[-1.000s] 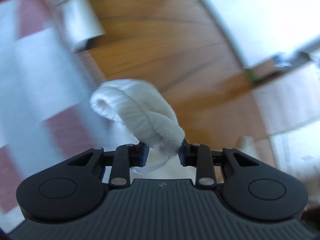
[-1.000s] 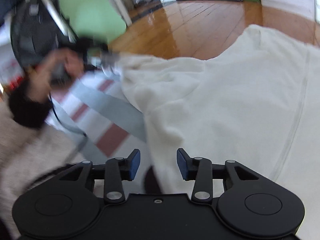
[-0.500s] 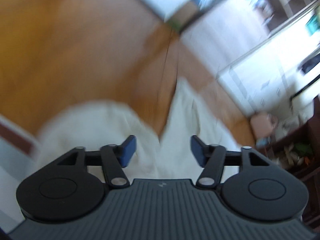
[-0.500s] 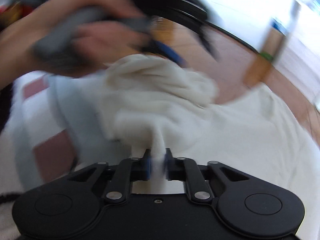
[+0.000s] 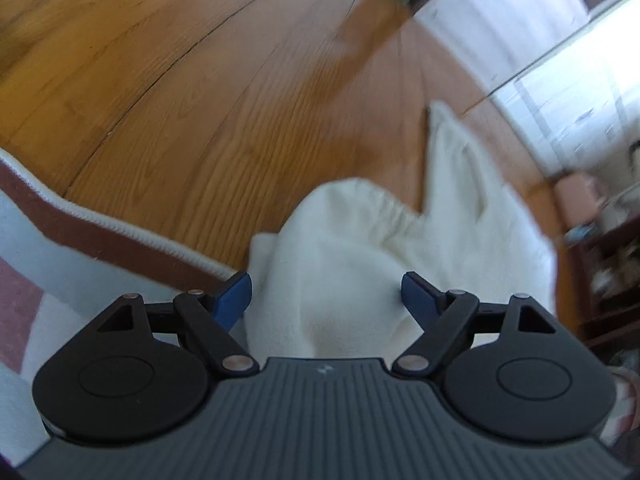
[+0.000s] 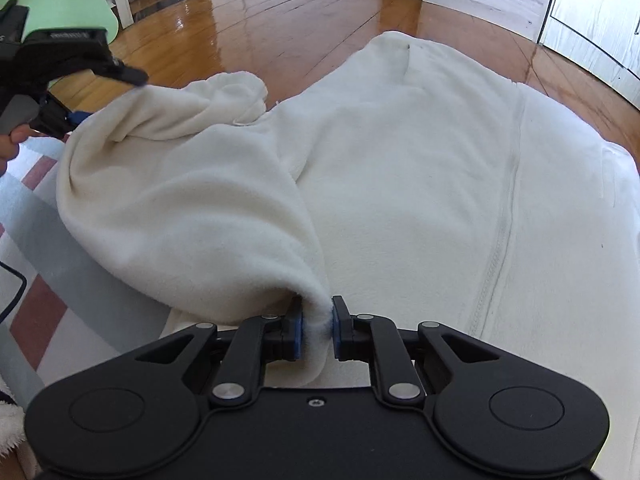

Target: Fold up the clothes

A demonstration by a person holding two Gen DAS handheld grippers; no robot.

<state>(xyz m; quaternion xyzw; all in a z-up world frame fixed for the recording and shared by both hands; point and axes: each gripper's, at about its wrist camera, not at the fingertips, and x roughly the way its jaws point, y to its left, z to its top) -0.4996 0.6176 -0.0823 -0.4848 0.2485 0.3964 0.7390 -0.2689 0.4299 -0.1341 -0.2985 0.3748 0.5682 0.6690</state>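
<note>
left let go, right now has the fleece

my left gripper (image 5: 326, 296) had the ribbed cuff a second ago; half a second back its jaws were already apart, and they are wide apart now with nothing between them. the cream fleece garment (image 6: 420, 184) just lies in a heap ahead of them.

my right gripper (image 6: 317, 330) went the other way: jaws apart and empty a second ago, now clamped on a fold of the sleeve (image 6: 180, 208) at its near edge. so the hold has swapped hands.

my read: the sleeve is being carried inward over the body, first fold not finished. the garment lies spread half on the wood floor (image 6: 280, 12), half on the striped rug (image 6: 36, 280), zipper seam (image 6: 502, 236) facing up.

writing: a small white word on the left gripper's body in the right view, too blurred to read. a small mark on its housing in the left view, not legible either.
</note>
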